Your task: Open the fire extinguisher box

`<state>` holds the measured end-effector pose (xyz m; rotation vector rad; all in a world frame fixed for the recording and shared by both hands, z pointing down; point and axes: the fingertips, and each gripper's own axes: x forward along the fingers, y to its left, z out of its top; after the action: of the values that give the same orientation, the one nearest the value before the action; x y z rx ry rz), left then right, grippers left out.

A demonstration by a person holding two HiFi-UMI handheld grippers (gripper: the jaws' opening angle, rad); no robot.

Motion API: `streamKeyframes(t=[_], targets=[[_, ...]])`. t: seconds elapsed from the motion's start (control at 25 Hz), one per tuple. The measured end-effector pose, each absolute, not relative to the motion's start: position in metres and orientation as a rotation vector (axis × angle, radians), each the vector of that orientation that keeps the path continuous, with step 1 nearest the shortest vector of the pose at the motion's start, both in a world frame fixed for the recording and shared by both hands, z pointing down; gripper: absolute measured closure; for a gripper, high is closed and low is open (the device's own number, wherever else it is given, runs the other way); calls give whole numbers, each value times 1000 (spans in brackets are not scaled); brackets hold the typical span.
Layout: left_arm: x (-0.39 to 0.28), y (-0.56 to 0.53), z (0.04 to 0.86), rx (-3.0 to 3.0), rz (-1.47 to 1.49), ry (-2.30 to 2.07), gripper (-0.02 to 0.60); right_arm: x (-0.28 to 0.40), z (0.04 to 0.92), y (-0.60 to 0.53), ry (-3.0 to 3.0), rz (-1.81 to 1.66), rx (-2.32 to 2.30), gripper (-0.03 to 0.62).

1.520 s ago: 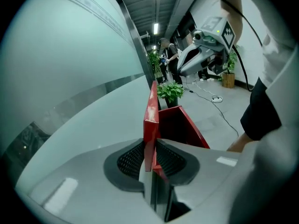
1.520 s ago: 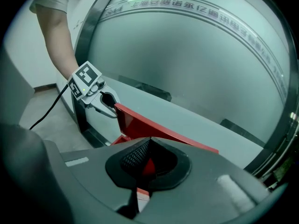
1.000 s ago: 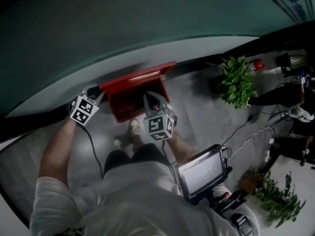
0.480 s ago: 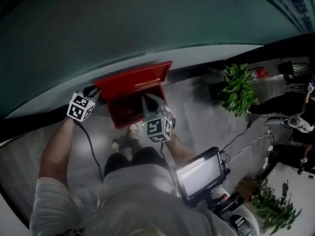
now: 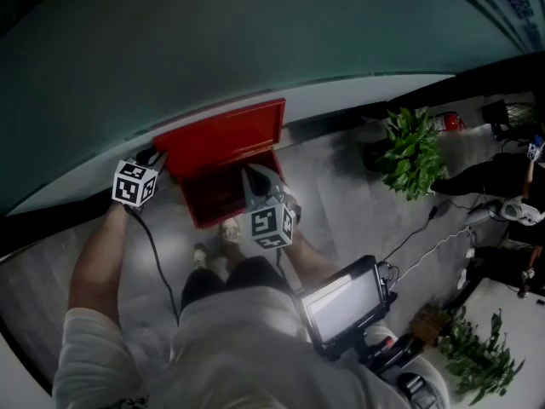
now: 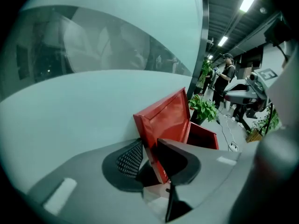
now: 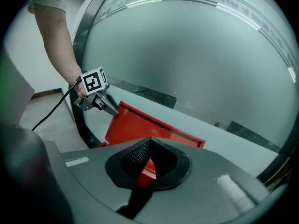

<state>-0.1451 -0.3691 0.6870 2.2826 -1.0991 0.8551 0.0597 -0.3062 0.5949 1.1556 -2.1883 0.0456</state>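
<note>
Fire extinguisher box (image 5: 213, 201) sits on the floor (image 5: 341, 186), pushed up against the frosted glass wall (image 5: 213, 49), right in front of my shoes (image 5: 232, 222); its lid (image 6: 168, 120) is already up and tilted back toward the glass. My left gripper (image 6: 148, 149) has its jaws clamped on the lid's thin side edge near the corner; the red lip runs straight between the pads. My right gripper (image 7: 148, 141) has its jaw tips drawn together just over the box's front; red shows through the gap beneath them, but I can't say they pinch anything.

I judge this as painted sheet metal: stiff, smooth, a bit slippery; the lid should be light and swing on a hinge along the back, so the folded lip at the free corner is the place to hold, just where I have it. The body looks heavier and could slide on the floor; steadying the front rim seems wise.

In the way: the glass right behind the lid, so it likely stops there, and I'd go gently. A potted plant (image 5: 413, 147) and a loose cable (image 5: 426, 220) lie well off to my right; the screen (image 5: 345, 305) at my waist stays clear.
</note>
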Motion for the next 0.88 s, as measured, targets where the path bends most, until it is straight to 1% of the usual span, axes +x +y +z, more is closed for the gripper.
streamKeyframes(t=[0.44,0.64,0.68,0.8,0.88], targets=[[-144,-374,687,2271,833,-1110,486,69,596,-316,-2177,58,1174,580],[-147,-372,688,2258,778,-1117,485,67,595,-315,-2172,53,1185,580],[-148,-371,689,2252,757,-1120,479,67,594,-314,-2171,51,1189,580],[-157,-362,689,2229,703,-1139,412,65,591,-309,-2169,41,1200,580],[-165,-357,685,2219,685,-1164,408,63,587,-306,-2166,33,1209,580]])
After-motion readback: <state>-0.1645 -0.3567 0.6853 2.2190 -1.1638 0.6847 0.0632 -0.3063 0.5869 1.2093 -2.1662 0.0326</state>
